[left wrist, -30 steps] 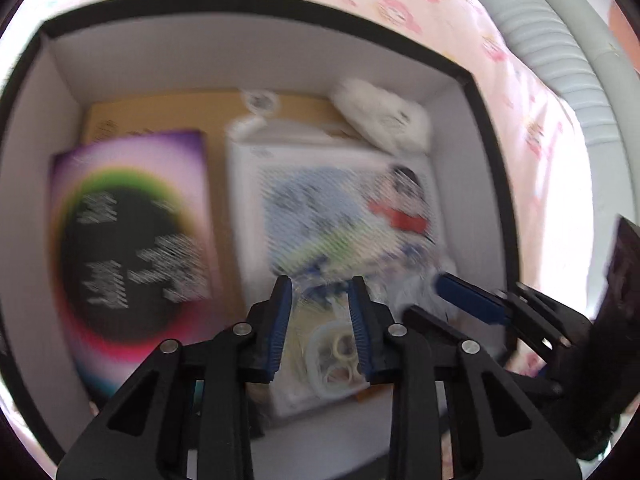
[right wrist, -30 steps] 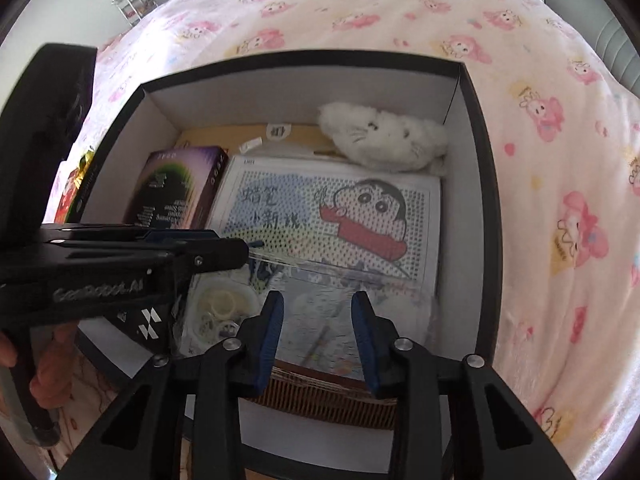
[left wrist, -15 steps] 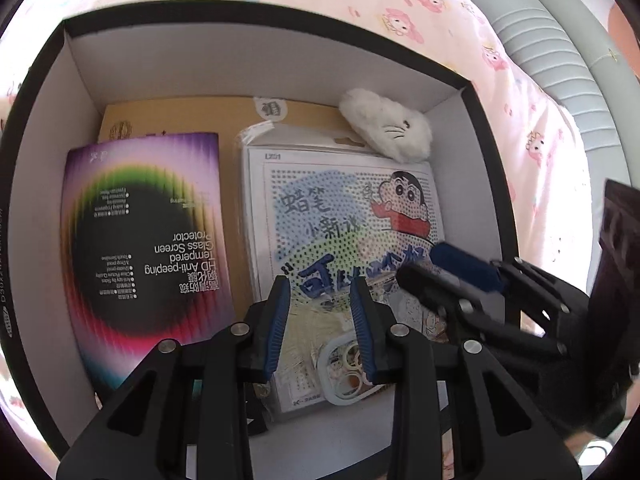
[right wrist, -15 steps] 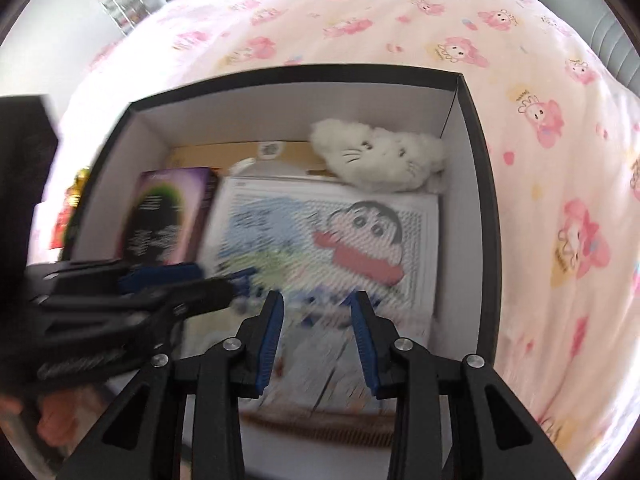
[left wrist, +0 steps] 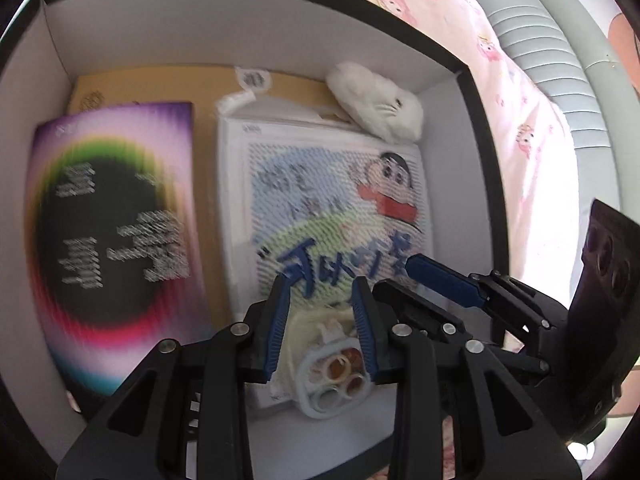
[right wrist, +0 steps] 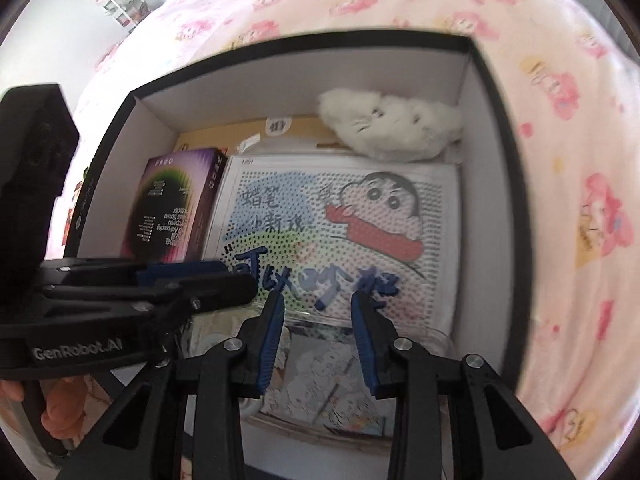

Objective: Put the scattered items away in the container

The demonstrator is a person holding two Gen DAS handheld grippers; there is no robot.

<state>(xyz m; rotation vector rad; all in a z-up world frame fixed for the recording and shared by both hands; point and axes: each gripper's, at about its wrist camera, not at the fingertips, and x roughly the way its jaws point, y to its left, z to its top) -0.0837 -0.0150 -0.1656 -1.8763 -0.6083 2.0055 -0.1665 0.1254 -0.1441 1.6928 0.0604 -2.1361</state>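
While both grippers are held over the box (left wrist: 472, 92), the phone case (left wrist: 334, 376) is seen flat at its 6 o'clock wall, between the left gripper (left wrist: 320, 320)'s opening jaws, ungripped. The right gripper (right wrist: 318, 332), at 3 o'clock, is closed to its narrowest, empty.

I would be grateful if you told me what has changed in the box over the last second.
The clear bag holding the phone case has settled lower, onto the near end of the box. The left gripper is opening its jaws, and the case shows between them. The right gripper, plush toy, rainbow packet and bead picture stayed put.
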